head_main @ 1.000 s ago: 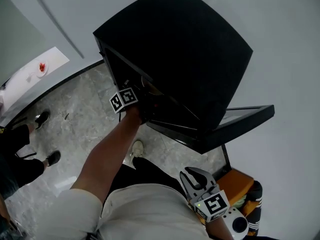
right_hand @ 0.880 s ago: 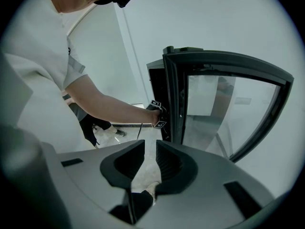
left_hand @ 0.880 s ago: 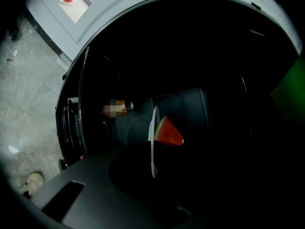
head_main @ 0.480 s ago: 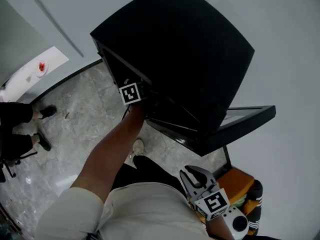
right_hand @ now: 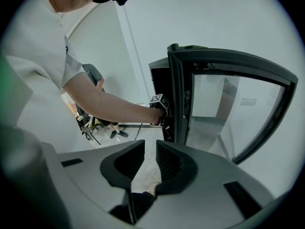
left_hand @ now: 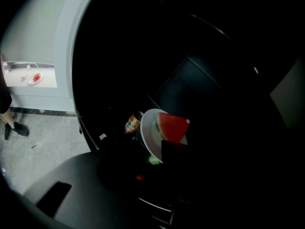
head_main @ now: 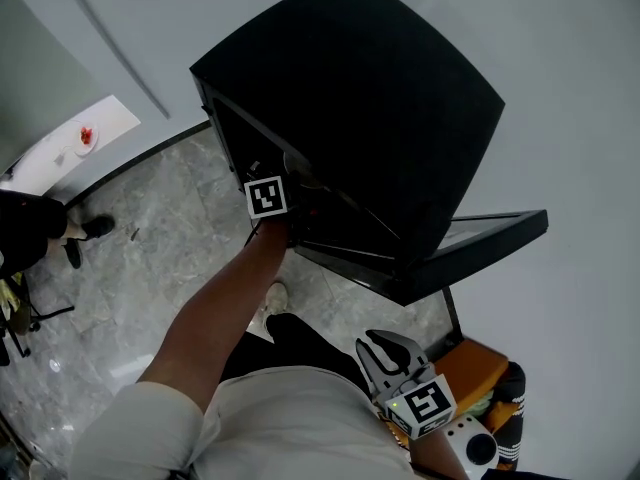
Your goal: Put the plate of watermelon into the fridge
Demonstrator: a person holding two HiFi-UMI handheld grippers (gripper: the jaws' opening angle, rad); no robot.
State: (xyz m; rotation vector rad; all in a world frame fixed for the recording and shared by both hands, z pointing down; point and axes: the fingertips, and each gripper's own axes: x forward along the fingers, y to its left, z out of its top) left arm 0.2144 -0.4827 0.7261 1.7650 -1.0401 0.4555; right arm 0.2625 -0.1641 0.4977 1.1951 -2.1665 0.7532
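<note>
Right, grey marble floor (head_main: 150,258), pale walls (head_main: 560,88). Black fridge (head_main: 370,98) stands w/ glass door (right_hand: 228,104) swung open. L gripper (left_hand: 171,151) is inside the dark cabinet, jaws clamped on the tilted white plate (left_hand: 148,132), watermelon (left_hand: 172,128) wedge on it, drinks can (left_hand: 133,123) just beside. R gripper (right_hand: 150,149) hangs outside, jaws nearly together, empty.

The fridge (head_main: 360,108) opening, centre left in the head view, is filled by the person's arm (head_main: 225,298). The door (head_main: 495,232) hangs open at lower right, and bare floor (head_main: 150,248) lies free at left. Inside, a can (left_hand: 132,123) stands just beside the plate (left_hand: 147,135), at its upper left. The dark space at right looks clear, perhaps.
</note>
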